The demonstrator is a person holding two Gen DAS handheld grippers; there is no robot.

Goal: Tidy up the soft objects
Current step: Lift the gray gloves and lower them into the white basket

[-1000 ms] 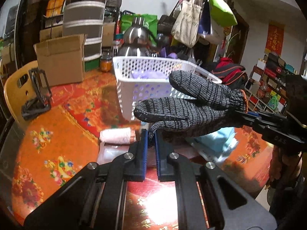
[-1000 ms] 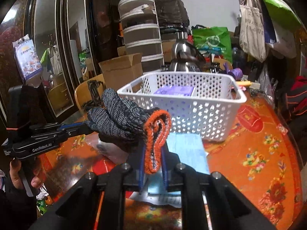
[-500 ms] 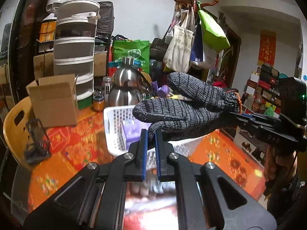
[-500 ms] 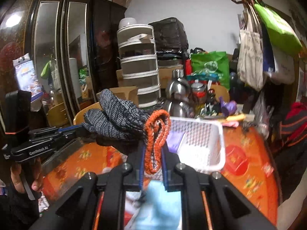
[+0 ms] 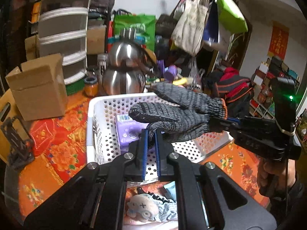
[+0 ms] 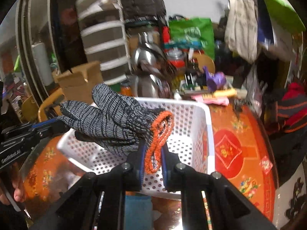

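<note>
The grey knit glove (image 5: 178, 118) hangs stretched between the two tongs, its long axis running across the left wrist frame, fingertips toward the centre-left and the orange-edged cuff toward the right. In the right wrist view the same glove (image 6: 115, 120) points its fingers to the left edge, cuff at the centre.

Under it stands a white perforated basket (image 5: 92, 126) on a red and orange flowered table (image 5: 49, 153); a purple pack (image 5: 126, 132) lies inside the basket. Toward the upper left of the left wrist frame sit a cardboard box (image 5: 40, 86) and a steel kettle (image 5: 124, 72), with cloth bags (image 5: 191, 25) hanging at the upper right.

The left gripper (image 5: 151, 134) is pressed together on a fingertip of the glove, low at the frame centre. The right gripper (image 6: 153, 151) pinches the orange cuff between its blue pads. The glove hovers above the basket's opening, touching only the tongs.
</note>
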